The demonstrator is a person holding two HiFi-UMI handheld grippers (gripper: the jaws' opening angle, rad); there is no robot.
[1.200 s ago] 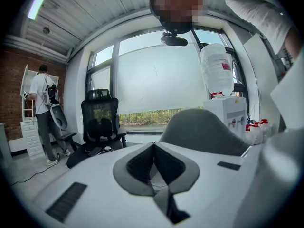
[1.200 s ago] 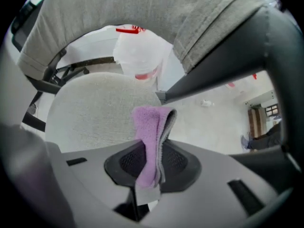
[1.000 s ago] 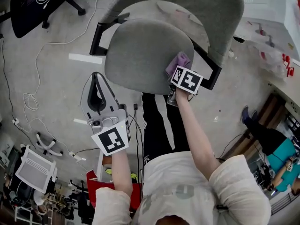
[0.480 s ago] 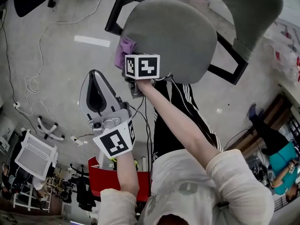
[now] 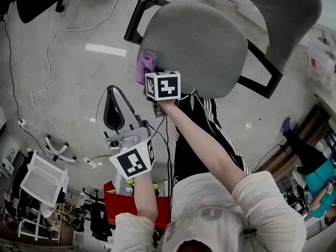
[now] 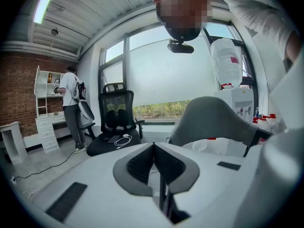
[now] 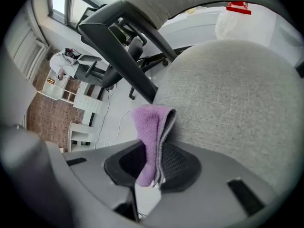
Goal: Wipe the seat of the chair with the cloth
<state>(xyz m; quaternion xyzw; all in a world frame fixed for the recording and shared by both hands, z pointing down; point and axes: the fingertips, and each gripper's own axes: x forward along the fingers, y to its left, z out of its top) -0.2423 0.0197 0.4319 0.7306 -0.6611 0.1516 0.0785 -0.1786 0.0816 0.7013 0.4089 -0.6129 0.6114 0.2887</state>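
The right gripper pinches a folded purple cloth at the left rim of the grey seat, centre-top of the head view. In the right gripper view the cloth rises lengthwise from the jaws to the seat's edge, and the unwiped seat spreads to the right, so a stroke would likely run that way. The left gripper, lower left over the floor, has its jaws pressed together on nothing.

You have drawn the folded purple fleece cloth, clamped in your right gripper, across the grey fabric chair seat, from its right front edge to its left front rim.
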